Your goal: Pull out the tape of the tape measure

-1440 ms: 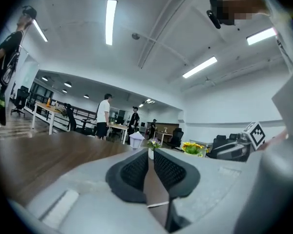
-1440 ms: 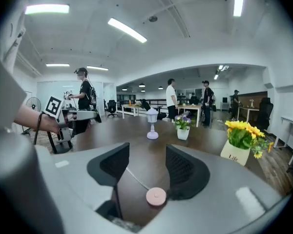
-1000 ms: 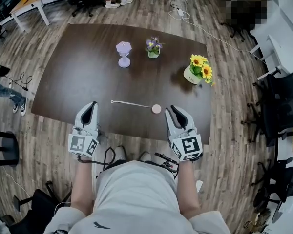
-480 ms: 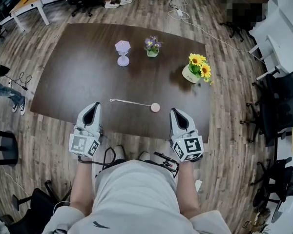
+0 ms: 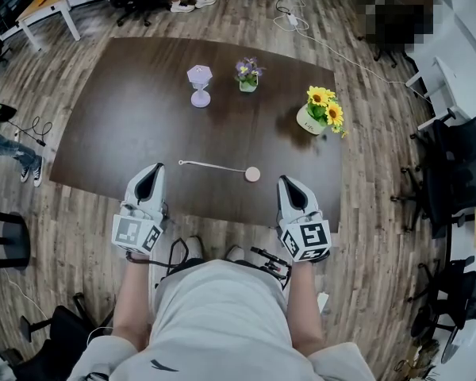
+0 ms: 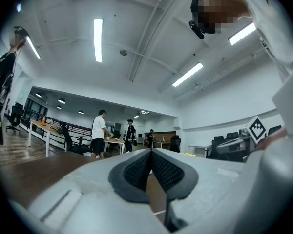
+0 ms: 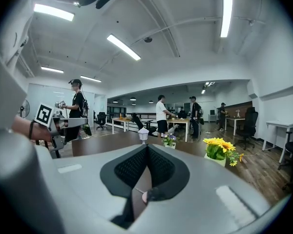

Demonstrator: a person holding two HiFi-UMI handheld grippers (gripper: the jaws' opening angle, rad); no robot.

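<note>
L gripper [image 5: 151, 171]: grey jaws pressed together, tips meeting, nothing btwn them. R gripper [image 5: 285, 182]: jaws likewise closed tip to tip, empty. Both sit over the near edge of the dark brown wooden table [image 5: 119, 125], well apart, each w/ its marker cube toward the person.

Small round pink tape measure [image 5: 253, 174] lies flat on the table, near the R jaws, just ahead and to their left; it's further from the L jaws, off to their right. Neither gripper touches it. Its thin white tape [image 5: 214, 167] is out of the case and runs along the tabletop toward the L side; the free end lies near the L jaws, a little ahead and to their right.

In the right gripper view the pink case shows low in the gap under the closed pads [image 7: 136, 167].

Well ahead of both jaws:
- lavender lantern-shaped ornament on a stem [image 5: 200, 85]
- small pot of purple flowers [image 5: 249, 76]
- cream pot of yellow sunflowers [image 5: 321, 113], ahead-right of the R jaws
</note>
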